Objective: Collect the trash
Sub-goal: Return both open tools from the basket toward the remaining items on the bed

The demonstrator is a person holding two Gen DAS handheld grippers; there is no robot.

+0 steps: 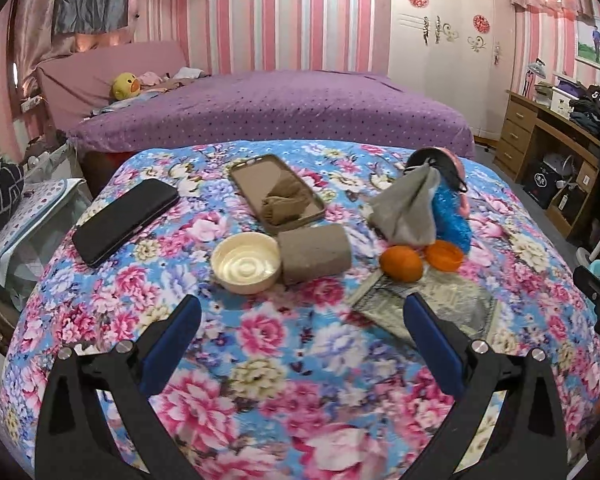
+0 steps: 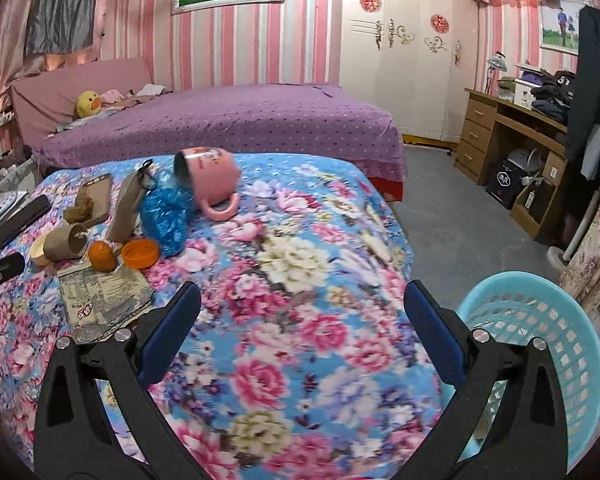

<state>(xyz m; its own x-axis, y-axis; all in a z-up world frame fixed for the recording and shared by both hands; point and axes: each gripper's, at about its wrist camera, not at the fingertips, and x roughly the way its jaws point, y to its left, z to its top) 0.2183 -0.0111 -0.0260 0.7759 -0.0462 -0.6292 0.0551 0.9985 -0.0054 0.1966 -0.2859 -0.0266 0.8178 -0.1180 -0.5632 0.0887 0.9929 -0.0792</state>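
Nothing of the collecting looked done at this moment. The left gripper [image 1: 302,324] hovered over the near part of the flowered cloth [image 1: 300,360] with its blue fingers spread wide and nothing between them, and the right gripper [image 2: 302,322] hung the same way, jaws apart and empty, above the right side of the cloth. The turquoise basket [image 2: 540,320], which I judged to be the bin for the rubbish, stood on the floor just off the near right edge; what showed of its inside looked empty, though the gripper hid part of it. All the likely trash lay untouched in a loose cluster toward the far middle of the cloth: a flattened printed wrapper [image 1: 432,304] nearest the left gripper, a crumpled blue plastic bag [image 1: 452,216] and a grey paper bag [image 1: 410,208] leaning against it, a cardboard roll [image 1: 314,254] touching a cream lid [image 1: 246,262], an orange cap [image 1: 444,255], and a brown wad [image 1: 284,206] resting in a phone case [image 1: 278,192]. An orange fruit [image 1: 402,264] sat at the far edge of the wrapper, just beside the cap. Things I took as keepers also remained: a black phone [image 1: 126,220] at the far left and a tipped pink mug [image 2: 208,178] behind the blue bag. So every piece was left to pick up, and the wrapper seemed the handiest start.
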